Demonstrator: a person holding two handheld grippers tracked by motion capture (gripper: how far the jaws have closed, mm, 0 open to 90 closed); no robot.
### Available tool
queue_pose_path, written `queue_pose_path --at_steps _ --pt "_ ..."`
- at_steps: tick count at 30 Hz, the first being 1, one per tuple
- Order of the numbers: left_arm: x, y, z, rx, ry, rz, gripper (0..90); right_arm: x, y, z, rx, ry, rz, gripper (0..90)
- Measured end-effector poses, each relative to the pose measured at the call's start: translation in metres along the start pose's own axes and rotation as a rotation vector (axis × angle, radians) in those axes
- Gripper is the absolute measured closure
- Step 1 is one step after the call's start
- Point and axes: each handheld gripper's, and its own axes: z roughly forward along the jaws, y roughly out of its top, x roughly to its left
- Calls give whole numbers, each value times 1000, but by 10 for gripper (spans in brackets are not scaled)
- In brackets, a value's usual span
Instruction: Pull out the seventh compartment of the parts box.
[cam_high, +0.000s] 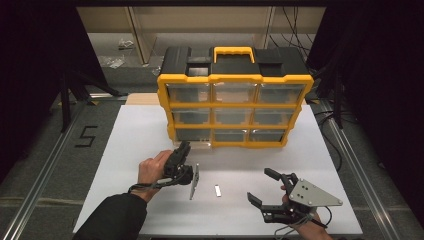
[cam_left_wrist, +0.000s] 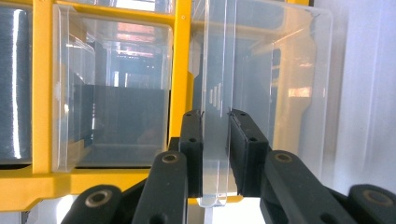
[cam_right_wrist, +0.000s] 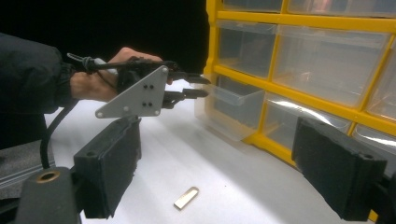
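Note:
A yellow and black drawer cabinet (cam_high: 235, 95) stands at the back of the white table (cam_high: 140, 130). Its bottom-left clear drawer (cam_right_wrist: 229, 109) is pulled partway out. My left gripper (cam_left_wrist: 215, 119) is shut on that drawer's clear front tab (cam_left_wrist: 215, 88), one black pad on each side. From above, the left gripper (cam_high: 184, 147) reaches the cabinet's lower left corner. My right gripper (cam_high: 261, 186) rests near the table's front right, jaws wide open and holding nothing. A small flat metal piece (cam_high: 217, 190) lies on the table between the hands, also seen as the metal piece (cam_right_wrist: 187, 197) below the open right gripper (cam_right_wrist: 224, 163).
The other clear drawers (cam_high: 235, 117) sit closed in the yellow frame. A dark floor with metal rails (cam_high: 55, 145) borders the table on both sides, and a "5" mark (cam_high: 86, 136) is on the left. Bare table surface spreads in front of the cabinet.

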Motion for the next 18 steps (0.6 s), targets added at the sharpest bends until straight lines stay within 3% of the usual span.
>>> queue_pose_path --at_steps 18 --pt "-1 1 -11 -10 -9 11 761 0 0 0 1 0 -1 167"
